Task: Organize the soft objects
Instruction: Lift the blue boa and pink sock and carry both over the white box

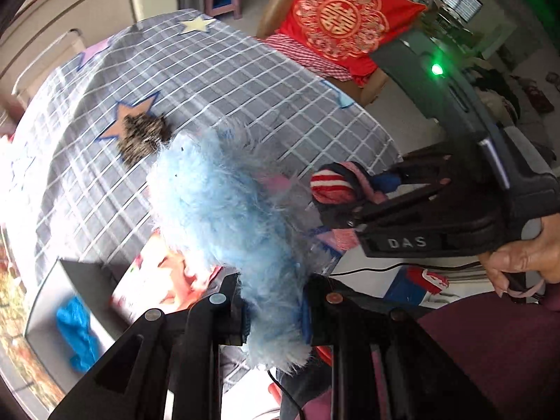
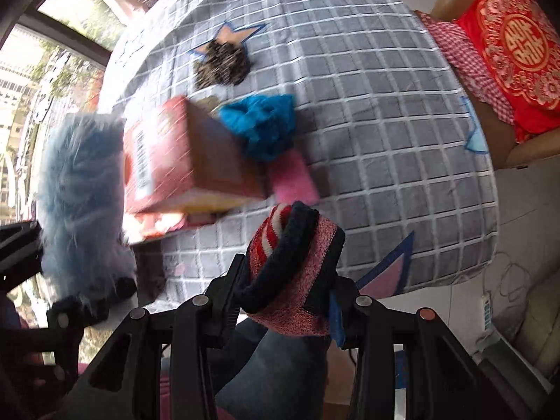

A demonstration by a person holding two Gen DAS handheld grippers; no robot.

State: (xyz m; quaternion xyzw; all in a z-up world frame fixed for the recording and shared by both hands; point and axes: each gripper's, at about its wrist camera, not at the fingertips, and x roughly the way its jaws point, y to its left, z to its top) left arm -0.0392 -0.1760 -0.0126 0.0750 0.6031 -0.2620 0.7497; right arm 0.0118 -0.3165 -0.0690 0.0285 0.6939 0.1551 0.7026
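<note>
Together the two wrist views show both tongs loaded above a bed with a grey checked, star-printed cover [image 2: 367, 112]. Left tongs [image 1: 276, 318] are clenched on a fluffy light-blue item [image 1: 224, 217] that rises between the fingers and hides much of the bed centre in that view; right tongs [image 2: 290, 301] are clenched on a bundle of red-white striped, navy and pink knit cloth [image 2: 290, 262]. Only the left wrist view shows the right tool from outside, with the hand [image 1: 525, 259] on its grip and a green lamp lit. Only the right wrist view shows plainly the red cardboard box [image 2: 182, 161] lying tilted on the cover, a bright blue cloth [image 2: 262, 126] beside its far end and a pink piece [image 2: 294, 178] next to it; the box is blurred in both views. A dark speckled fuzzy item [image 2: 220, 63] lies farther back on an orange star, apart from the box. Beyond the far-right edge of the bed stands a chair with a red gold-patterned cushion [image 2: 514, 56] and red gingham cloth. Right of the box the cover shows much open surface; the near edge of the bed falls away just ahead of the right tongs, with floor and a power strip [image 2: 486, 311] below.
</note>
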